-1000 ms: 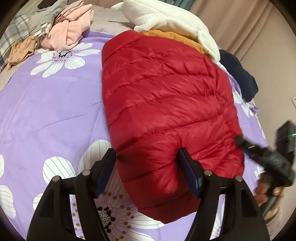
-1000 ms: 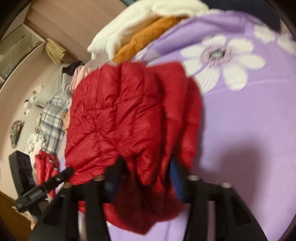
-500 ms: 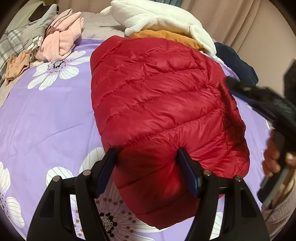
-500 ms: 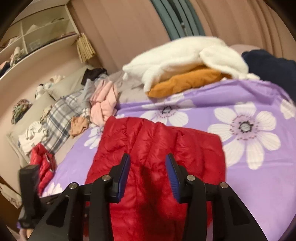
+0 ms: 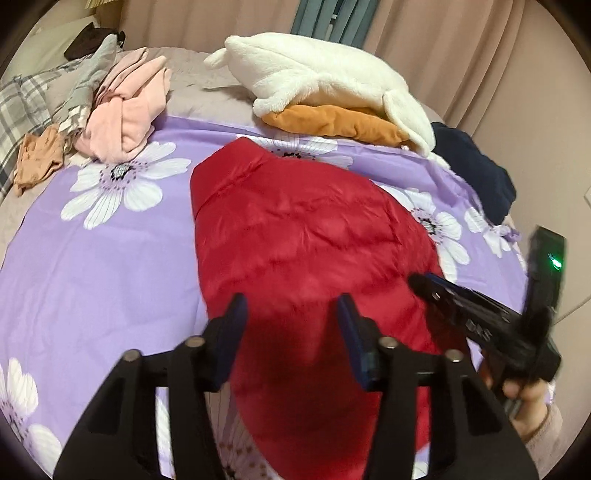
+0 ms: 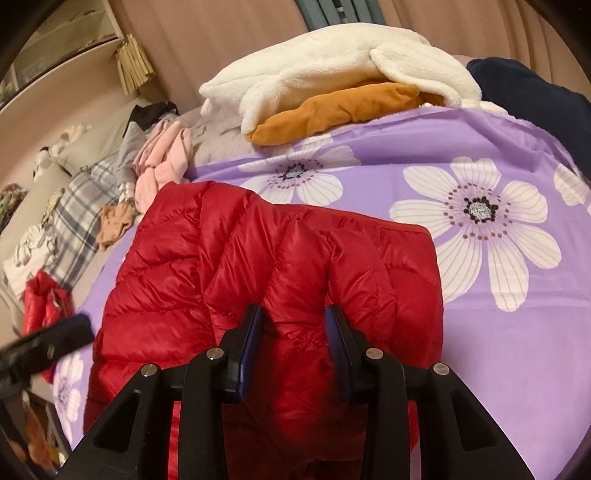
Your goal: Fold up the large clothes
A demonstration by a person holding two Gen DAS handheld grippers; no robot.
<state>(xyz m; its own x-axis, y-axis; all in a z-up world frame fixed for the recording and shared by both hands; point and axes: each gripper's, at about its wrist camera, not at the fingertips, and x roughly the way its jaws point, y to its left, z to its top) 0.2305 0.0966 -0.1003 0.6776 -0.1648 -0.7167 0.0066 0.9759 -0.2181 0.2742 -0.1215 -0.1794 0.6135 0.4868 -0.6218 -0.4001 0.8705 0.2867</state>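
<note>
Now the right gripper [image 6: 293, 328] is apparently pinching a puffy ridge of the red down jacket [image 6: 258, 258] to fold it, while the left gripper [image 5: 291, 321] is hovering wide open, empty, above the jacket.

Readable text: we find none — no words, brands or numbers.
Signs: we find none we can read — fabric patterns only.

A bed [image 6: 480, 332] under a purple daisy-print sheet [image 5: 92, 266] fills the room ahead of the gripper. Beige curtains [image 5: 443, 48] hang beyond it, parted on a teal strip [image 5: 325, 22]. Far left stands a wall shelf [image 6: 62, 40].
</note>
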